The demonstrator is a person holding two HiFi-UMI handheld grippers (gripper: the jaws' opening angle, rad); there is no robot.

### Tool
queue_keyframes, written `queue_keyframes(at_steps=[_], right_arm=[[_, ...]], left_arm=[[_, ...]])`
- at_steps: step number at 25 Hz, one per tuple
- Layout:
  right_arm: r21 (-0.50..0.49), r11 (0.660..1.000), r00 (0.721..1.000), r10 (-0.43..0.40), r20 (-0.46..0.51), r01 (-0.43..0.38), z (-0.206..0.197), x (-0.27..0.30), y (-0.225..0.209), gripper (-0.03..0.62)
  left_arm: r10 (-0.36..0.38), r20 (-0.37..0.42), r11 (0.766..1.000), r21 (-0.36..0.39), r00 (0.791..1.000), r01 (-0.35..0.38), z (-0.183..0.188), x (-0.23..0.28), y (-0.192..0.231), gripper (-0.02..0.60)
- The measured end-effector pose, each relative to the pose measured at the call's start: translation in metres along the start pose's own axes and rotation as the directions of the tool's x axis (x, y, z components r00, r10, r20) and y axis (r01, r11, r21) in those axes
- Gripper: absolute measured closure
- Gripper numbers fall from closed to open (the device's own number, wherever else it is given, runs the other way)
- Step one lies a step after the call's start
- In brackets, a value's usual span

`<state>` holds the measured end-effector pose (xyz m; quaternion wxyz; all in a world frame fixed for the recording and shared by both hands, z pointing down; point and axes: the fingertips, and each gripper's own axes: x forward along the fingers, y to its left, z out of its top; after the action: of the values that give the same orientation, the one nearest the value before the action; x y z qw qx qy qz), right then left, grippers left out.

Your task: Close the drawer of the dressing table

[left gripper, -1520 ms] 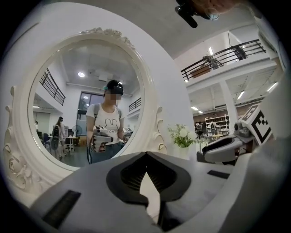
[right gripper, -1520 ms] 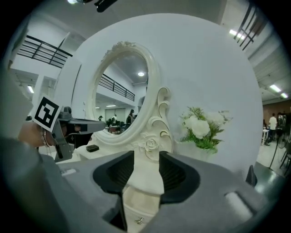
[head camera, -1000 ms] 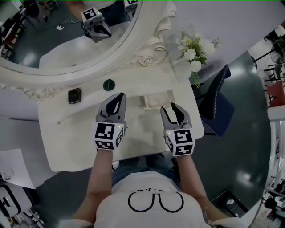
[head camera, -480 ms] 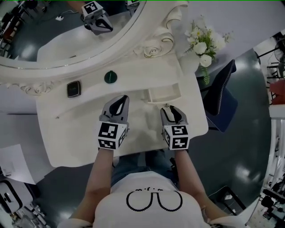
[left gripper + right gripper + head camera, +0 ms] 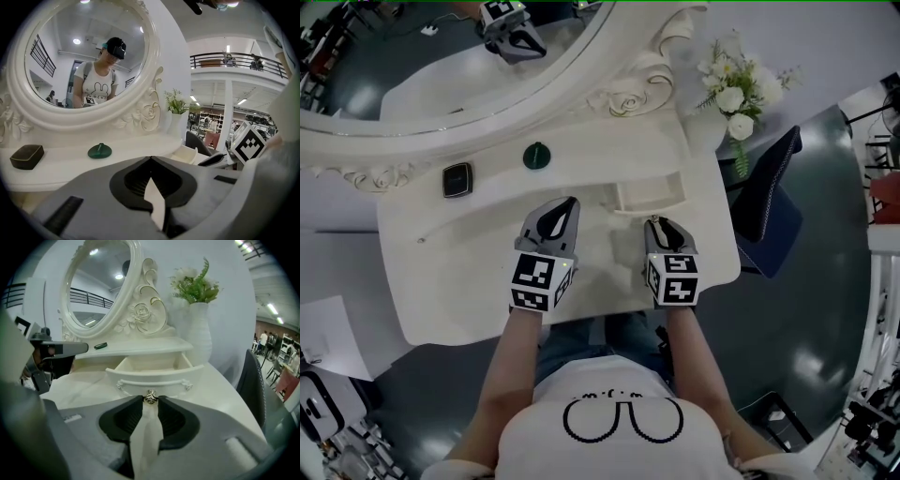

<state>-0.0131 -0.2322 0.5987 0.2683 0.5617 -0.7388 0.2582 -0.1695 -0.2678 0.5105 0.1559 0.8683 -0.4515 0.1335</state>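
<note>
The white dressing table [image 5: 459, 272] has a small drawer [image 5: 649, 195] standing pulled out at its right side, empty inside [image 5: 150, 366]. My right gripper [image 5: 662, 223] is at the drawer front. Its jaws are closing, and the metal drawer knob [image 5: 150, 397] sits between its fingertips [image 5: 139, 401], which touch it on both sides. My left gripper [image 5: 569, 202] hovers over the tabletop to the left of the drawer. It is shut with nothing in it, its tips meeting in the left gripper view [image 5: 150, 158].
A round green lid [image 5: 535, 156] and a small black box [image 5: 457, 179] lie on the raised shelf under the oval mirror [image 5: 441, 66]. A white vase of flowers [image 5: 733, 94] stands at the back right. A dark blue chair [image 5: 769, 202] is beside the table's right edge.
Both grippers have come down closer to the tabletop. The right gripper's fingers have narrowed and now reach the drawer front.
</note>
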Motion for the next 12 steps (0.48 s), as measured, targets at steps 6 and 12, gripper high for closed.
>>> queue_keyframes(at_steps=[6,12], right_arm=[[0.008,1.0,1.0,0.002,-0.013,-0.002,0.006,0.004,-0.005,0.491],[0.0,1.0,1.0,0.015,-0.018,-0.015,0.018,0.017,-0.004,0.491]], left_arm=[[0.029,0.026,1.0,-0.005,0.999,-0.029,0.01,-0.005,0.007,0.583],[0.062,0.046,0.998,-0.01,0.997,-0.061,0.02,-0.011,0.014,0.583]])
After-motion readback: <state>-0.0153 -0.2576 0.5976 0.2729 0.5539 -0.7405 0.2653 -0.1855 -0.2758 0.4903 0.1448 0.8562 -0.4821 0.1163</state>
